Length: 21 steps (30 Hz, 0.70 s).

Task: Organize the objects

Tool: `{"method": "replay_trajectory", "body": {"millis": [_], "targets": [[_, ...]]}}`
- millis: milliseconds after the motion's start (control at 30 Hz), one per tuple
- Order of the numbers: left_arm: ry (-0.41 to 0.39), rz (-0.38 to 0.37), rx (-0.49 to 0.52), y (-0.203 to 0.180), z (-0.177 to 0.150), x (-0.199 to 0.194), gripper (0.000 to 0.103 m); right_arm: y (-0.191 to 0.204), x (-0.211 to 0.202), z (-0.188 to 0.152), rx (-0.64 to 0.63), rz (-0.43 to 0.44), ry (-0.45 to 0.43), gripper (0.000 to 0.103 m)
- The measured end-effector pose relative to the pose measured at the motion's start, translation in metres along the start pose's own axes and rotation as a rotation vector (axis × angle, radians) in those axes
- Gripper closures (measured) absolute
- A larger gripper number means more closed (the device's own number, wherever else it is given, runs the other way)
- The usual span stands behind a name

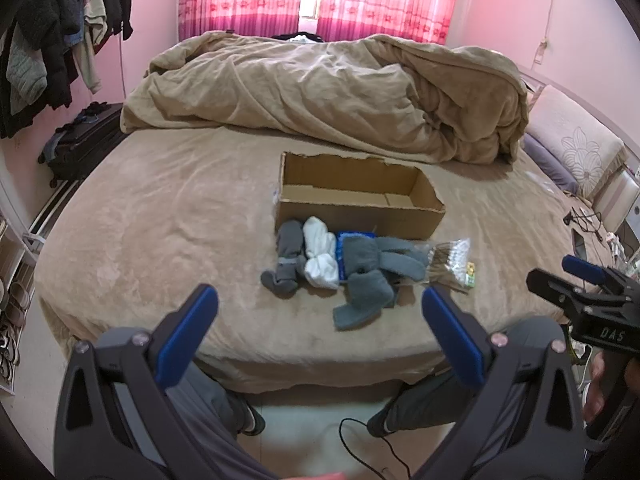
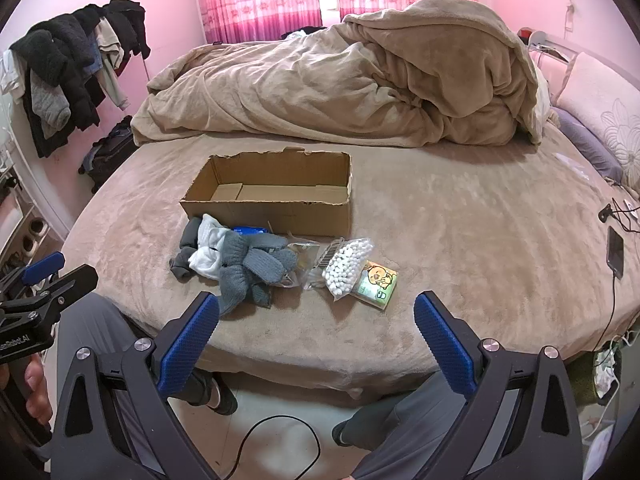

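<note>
Left wrist view reads "DAS" on my right gripper; its jaws look parted, as do those of my left gripper, both holding nothing. An empty cardboard box sits on the bed. Just before it lie grey socks, white socks, a bag of cotton swabs and a half-hidden blue packet
</note>
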State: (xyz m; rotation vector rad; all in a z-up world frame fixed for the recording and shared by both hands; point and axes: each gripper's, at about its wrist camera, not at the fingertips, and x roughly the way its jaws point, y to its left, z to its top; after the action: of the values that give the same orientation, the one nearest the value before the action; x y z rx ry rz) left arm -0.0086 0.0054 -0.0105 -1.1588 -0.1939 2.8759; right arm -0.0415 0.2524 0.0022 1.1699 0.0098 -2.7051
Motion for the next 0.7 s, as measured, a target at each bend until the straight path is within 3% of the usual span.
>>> {"method": "replay_trajectory", "body": {"millis": [700], "targets": [[-0.003,-0.001,-0.003,0.0015,0.0001,-0.0008,0.001,-0.0001,0.0005,-0.0009,0.004,0.002,0.003,0.003]]}}
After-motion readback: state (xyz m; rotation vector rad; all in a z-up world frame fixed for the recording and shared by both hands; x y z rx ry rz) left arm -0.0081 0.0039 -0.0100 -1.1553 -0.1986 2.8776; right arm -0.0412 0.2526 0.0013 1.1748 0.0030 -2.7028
